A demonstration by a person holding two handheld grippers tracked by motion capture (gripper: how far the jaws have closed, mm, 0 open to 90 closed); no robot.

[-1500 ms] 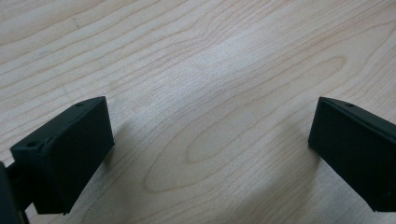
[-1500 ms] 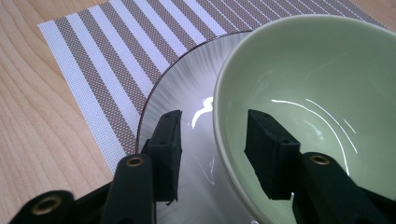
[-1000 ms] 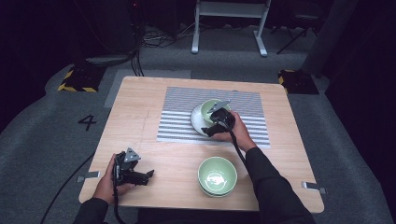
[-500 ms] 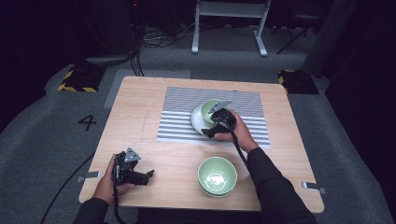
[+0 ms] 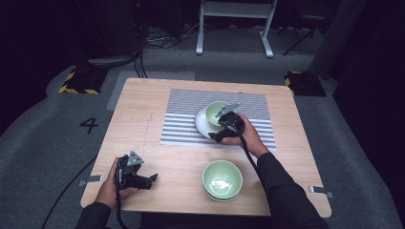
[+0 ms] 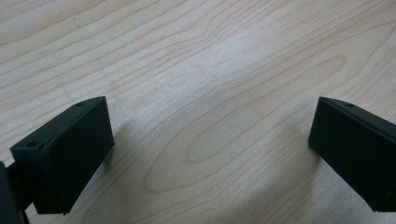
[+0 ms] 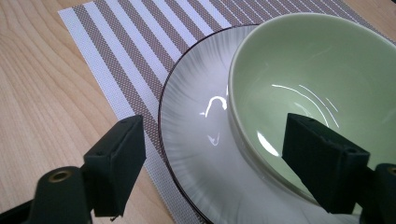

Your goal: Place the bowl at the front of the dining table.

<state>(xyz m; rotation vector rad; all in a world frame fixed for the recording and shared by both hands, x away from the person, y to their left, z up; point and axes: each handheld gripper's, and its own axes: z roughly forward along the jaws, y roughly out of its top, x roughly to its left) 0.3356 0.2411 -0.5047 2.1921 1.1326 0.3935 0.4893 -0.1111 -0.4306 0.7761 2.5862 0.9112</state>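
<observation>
The wooden table (image 5: 143, 119) fills the middle of the high view, its near edge partly covered by the person's dark sleeves. On its upper middle lies a striped mat (image 5: 184, 119), brown and white bands, with its right part hidden behind the right hand (image 5: 243, 136).

A white plate (image 7: 201, 154) with a thin dark rim sits on the mat, cut off at the bottom of the right gripper view. A pale green bowl (image 7: 317, 79) stands on the plate, glossy inside, its right side running out of the frame. In the high view most of it is hidden by the hand and tool.

A second green bowl (image 5: 222, 179) sits at the lower middle of the table; it seems to rest in another one, though that is hard to make out.

The right gripper (image 7: 212, 163) is wide open, one jaw over the mat's edge, the other over the bowl's near rim; whether it touches I cannot tell.

The left gripper (image 6: 205, 154), lower left of the table, also gapes wide over bare wood, holding nothing.
</observation>
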